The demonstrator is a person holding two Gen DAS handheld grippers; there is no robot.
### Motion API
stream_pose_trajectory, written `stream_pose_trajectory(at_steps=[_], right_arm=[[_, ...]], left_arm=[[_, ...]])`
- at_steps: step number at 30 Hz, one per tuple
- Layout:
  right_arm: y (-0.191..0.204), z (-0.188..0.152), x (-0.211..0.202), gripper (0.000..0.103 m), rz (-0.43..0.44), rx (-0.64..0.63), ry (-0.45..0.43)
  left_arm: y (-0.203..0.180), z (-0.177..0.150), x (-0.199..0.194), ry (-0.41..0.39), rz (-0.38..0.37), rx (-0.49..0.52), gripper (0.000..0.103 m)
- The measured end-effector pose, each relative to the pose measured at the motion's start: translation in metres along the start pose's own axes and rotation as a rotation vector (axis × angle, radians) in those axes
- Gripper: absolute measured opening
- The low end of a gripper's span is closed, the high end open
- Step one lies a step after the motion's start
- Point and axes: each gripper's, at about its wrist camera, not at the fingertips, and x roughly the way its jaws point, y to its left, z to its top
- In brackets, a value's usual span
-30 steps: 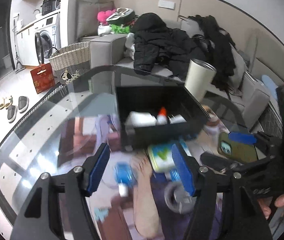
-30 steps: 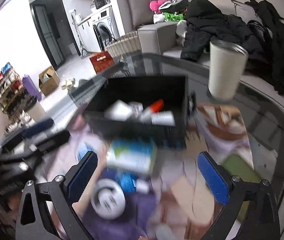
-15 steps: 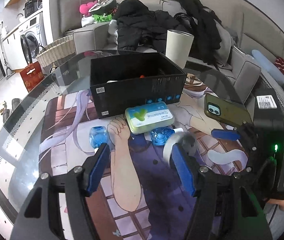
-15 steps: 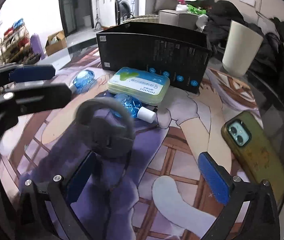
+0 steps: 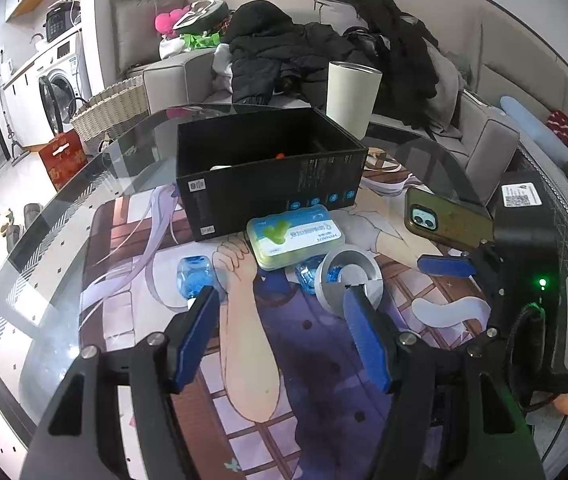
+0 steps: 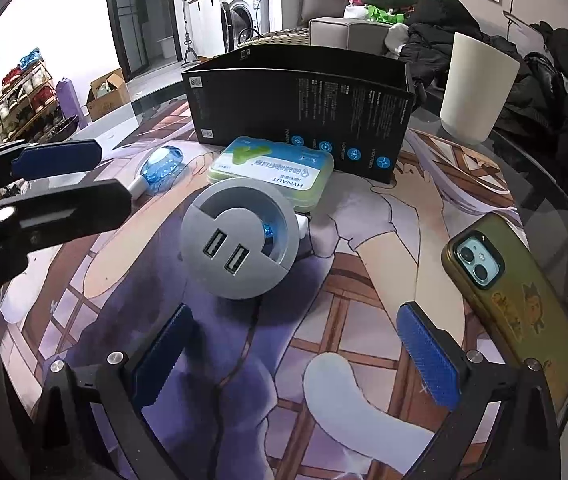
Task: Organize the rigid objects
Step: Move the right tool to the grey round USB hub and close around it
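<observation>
While facing right, USB hub [image 6: 240,246] shows ports (two).

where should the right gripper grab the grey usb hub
Across the round rim of the hub, straight from above and ahead of the right gripper. It lies flat, ports facing up, so its curved sides are exposed. Keep the fingers clear of the cord on the near side.

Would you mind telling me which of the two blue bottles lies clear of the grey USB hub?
The blue bottle left of the green case; the other bottle sits partly hidden behind the grey USB hub.
</observation>
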Motion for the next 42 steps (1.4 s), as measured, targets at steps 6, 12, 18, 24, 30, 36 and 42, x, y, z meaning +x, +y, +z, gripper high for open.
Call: stream_pose_trajectory(at_steps=[6, 12, 18, 24, 30, 36, 42], right_arm=[[0.004, 0.005, 0.004, 0.103, -0.005, 0.009, 0.001], [0.007, 0.005, 0.006, 0.103, -0.021, 0.020, 0.002], [0.006, 0.011, 0.010, 0.103, -0.010, 0.003, 0.062], [0.008, 0.023, 0.013, 0.102, 0.008, -0.016, 0.121], [0.022, 0.038, -0.002, 0.089, 0.031, -0.053, 0.023], [0.031, 0.056, 0.011, 0.061, 0.093, -0.064, 0.049], [0.036, 0.057, 0.020, 0.057, 0.123, -0.058, 0.087]], left_arm=[[-0.001, 0.000, 0.000, 0.002, 0.000, 0.001, 0.065], [0.001, -0.005, 0.004, 0.027, 0.000, -0.019, 0.065], [0.003, -0.008, 0.009, 0.047, -0.005, -0.027, 0.065], [0.009, -0.007, 0.009, 0.049, 0.002, -0.040, 0.065], [0.027, -0.004, 0.013, 0.066, 0.033, -0.063, 0.065], [0.042, -0.003, 0.021, 0.100, 0.034, -0.087, 0.065], [0.059, 0.001, 0.035, 0.134, 0.059, -0.099, 0.065]])
